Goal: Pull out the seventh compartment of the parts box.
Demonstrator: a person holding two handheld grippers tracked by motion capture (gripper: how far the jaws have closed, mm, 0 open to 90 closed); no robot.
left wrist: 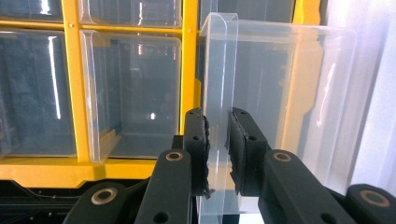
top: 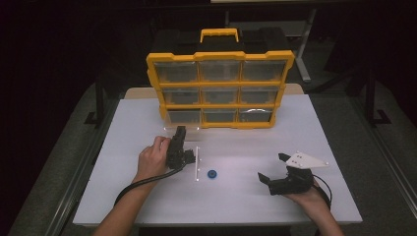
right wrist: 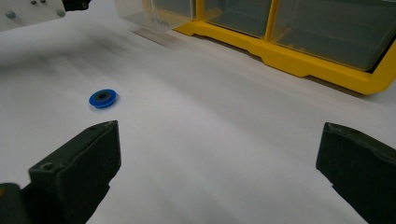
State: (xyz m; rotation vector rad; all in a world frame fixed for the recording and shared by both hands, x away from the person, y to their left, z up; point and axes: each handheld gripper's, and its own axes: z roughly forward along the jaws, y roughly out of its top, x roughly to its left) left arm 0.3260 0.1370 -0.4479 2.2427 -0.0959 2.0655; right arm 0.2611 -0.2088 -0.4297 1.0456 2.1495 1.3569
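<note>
A: Quick pass. Left gripper (top: 178, 143)?

B: Jaws clamped on the front lip of the clear drawer (left wrist: 261, 93), bottom-left slot of the yellow organizer (top: 219, 88). In the left gripper view the lip stands upright between the two pads (left wrist: 200, 140), squeezed from both sides. Drawer looks part-way out of its slot, front edge toward the person.

A: Right gripper (top: 278, 173)?

B: Jaws spread wide, nothing between them. Hovers low over the desk (top: 295, 128) at the person's right, well apart from the organizer.

A: The small part?

B: Blue ring (top: 212, 173), lying flat on the desk, between the two hands. No long axis, it's round with a dark hole.

A: Key relation for the next move?

B: From the right jaws the ring sits at about 10 o'clock, out ahead and left, well outside the gap; see the right gripper view, ring (right wrist: 102, 99) upper left of the left-hand jaw. In the high view the ring is nearer the left hand, just past a thin white strip, but that hand is busy with the drawer. So the free right gripper is my guess for the pick.

A: Ring to drawer?

B: Drawer lies at roughly 11 o'clock from the ring, near but apart. The right gripper would need to swing left and drop, jaws straddling the ring.

A: Risk?

B: Flat thin ring, could slip from the jaws.
</note>
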